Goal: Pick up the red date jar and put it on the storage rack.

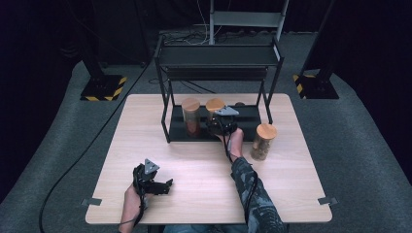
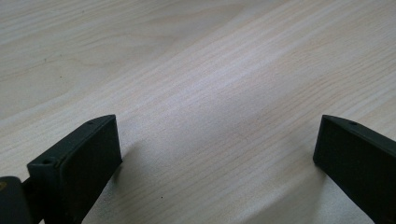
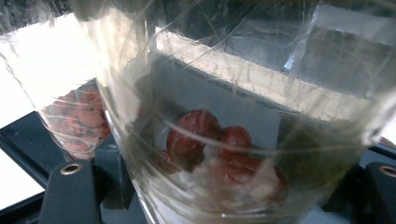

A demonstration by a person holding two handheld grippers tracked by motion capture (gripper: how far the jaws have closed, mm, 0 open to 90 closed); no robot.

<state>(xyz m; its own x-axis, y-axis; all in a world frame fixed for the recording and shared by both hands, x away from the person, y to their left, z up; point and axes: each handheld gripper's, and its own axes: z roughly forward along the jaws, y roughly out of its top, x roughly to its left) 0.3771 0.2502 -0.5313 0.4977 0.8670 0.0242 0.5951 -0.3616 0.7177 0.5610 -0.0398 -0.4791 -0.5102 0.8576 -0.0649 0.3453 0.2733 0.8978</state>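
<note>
Gripping the glass jar [image 3: 224,140] on the rack's [image 1: 167,116] lower shelf, your right gripper [image 1: 221,127] has its fingers clamped around it; your left gripper [image 1: 154,183] rests released on the surface [image 1: 204,179].

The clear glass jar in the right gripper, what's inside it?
The clear glass jar holds round dark red fruits on something pale at the bottom. The right gripper hides its lowest sides.
</note>
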